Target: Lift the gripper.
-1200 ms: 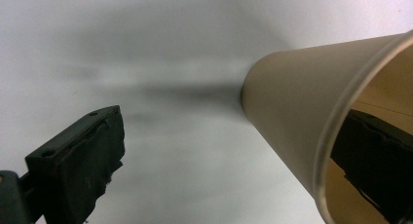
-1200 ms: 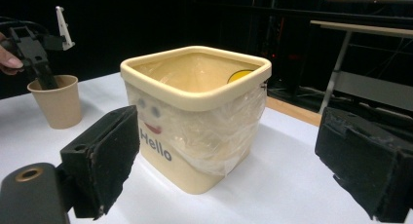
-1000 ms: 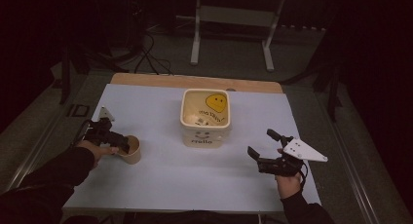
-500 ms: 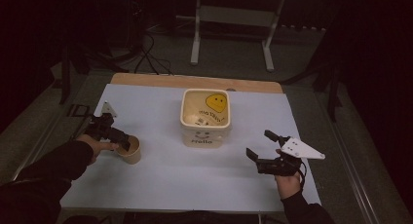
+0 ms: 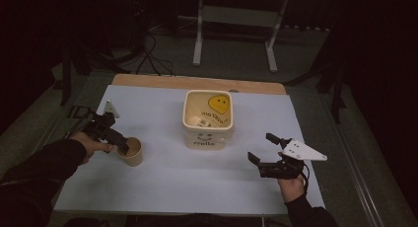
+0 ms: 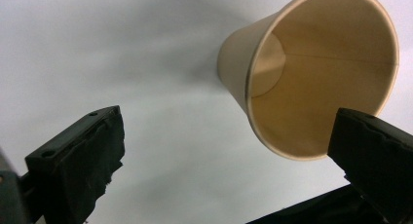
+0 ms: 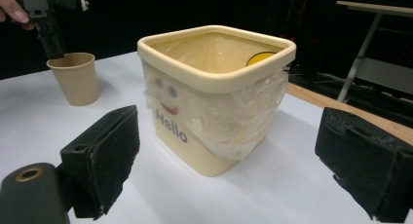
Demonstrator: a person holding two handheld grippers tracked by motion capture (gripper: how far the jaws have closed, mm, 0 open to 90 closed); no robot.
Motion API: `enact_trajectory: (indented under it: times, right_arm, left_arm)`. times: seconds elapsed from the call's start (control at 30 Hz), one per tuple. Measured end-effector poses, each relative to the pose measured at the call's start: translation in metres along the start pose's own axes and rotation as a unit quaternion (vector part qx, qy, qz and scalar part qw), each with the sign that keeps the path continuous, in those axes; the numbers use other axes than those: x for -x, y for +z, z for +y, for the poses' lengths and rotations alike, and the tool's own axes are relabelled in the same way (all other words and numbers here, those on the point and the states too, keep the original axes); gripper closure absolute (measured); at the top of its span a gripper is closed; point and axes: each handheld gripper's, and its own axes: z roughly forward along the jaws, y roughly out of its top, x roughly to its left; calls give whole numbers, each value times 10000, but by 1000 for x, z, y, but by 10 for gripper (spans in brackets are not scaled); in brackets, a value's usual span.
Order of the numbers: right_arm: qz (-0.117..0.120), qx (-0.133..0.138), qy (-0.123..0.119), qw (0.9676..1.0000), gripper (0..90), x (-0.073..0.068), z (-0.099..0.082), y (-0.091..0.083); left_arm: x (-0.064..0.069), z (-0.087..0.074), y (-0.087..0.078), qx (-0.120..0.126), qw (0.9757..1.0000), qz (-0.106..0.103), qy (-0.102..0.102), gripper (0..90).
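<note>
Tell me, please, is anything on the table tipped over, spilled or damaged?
Nothing stands out. The paper cup stands upright and empty at the left gripper. The yellow bin stands upright mid-table, its clear plastic liner crumpled over the rim. No spill shows on the table.

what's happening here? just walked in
A person at a white table holds a hand-held gripper in each hand. The left hand-held gripper is open at the rim of an upright, empty paper cup, with one jaw over its mouth; the cup isn't clamped. The right hand-held gripper is open too, holds nothing, and points at the cream "Hello" bin, which is lined with clear plastic and sits mid-table.
</note>
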Motion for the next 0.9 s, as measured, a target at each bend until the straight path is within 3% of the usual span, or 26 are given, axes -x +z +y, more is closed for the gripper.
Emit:
enact_trajectory:
  times: [0.13,0.17,0.2,0.3,0.5,0.6,0.7,0.77,0.8,0.87,0.9]
  right_arm:
    - [50,-39,13,10000,90,0,-1,1]
    - [89,-50,4,9999,89,-1,-1,1]
    - [89,-50,4,9999,89,-1,-1,1]
    - [82,-52,-38,9999,90,-2,-1,1]
    - [136,-68,-50,9999,89,-3,0,2]
    - [179,-76,-72,9998,89,-3,0,2]
    - [205,-88,-64,9997,89,-3,0,2]
    - [226,-83,-63,9997,89,-2,0,2]
    - [232,-82,-57,9997,89,-2,0,2]
    - [253,-80,-65,9996,89,-3,0,2]
    - [253,-80,-65,9996,89,-3,0,2]
  left_arm:
    - [2,1,-8,32,9998,27,189,14]
    - [3,1,-11,42,9993,4,362,21]
    - [3,1,-11,42,9993,4,362,21]
    - [7,0,-16,31,9977,99,667,21]
    - [13,0,-28,120,9954,118,944,21]
    - [18,1,-38,169,9922,26,1239,21]
    - [20,1,-42,193,9901,-38,1392,21]
    - [24,1,-46,214,9859,-74,1660,21]
    - [24,1,-46,214,9859,-74,1660,21]
    - [28,0,-49,272,9804,-228,1938,21]
    - [28,0,-49,272,9804,-228,1938,21]
